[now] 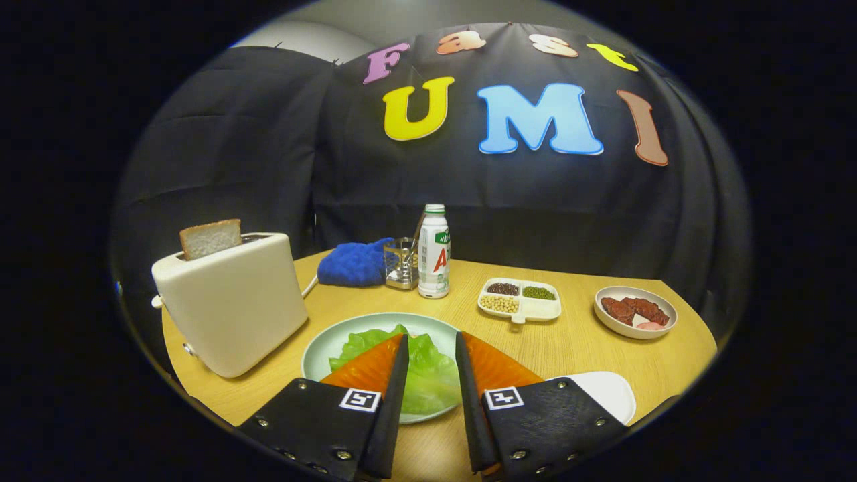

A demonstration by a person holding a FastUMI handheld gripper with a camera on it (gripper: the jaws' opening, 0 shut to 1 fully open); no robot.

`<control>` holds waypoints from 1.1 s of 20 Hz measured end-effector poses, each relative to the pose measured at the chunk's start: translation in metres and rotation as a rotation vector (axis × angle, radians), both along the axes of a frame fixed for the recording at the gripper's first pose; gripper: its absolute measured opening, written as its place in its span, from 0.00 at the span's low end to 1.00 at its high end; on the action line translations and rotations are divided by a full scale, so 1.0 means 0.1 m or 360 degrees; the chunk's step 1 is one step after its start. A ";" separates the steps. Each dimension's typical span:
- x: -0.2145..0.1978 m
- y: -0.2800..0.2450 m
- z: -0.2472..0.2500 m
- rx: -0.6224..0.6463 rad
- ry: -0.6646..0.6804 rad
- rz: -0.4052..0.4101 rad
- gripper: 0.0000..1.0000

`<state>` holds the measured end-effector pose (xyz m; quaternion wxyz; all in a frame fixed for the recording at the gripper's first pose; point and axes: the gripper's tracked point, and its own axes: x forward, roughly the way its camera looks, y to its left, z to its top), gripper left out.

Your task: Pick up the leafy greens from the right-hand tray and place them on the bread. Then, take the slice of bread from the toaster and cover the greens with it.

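Bottle (434,254) label: large red "A" legible, rest too small. Tongs (432,348) carry square coded markers.

Gripper (432,345) held level, jaws parted with a gap between, clamping nothing

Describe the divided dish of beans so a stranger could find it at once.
Start at the white plastic bottle with a green cap at the back of the wooden table. Just right of it, before the round bowl of red meat, sits the white divided dish. It alone has compartments, holding dark, green and pale beans.
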<state>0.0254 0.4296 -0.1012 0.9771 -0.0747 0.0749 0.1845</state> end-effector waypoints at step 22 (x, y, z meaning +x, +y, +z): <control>-0.96 1.86 0.46 0.0108 -0.0069 0.0316 0.42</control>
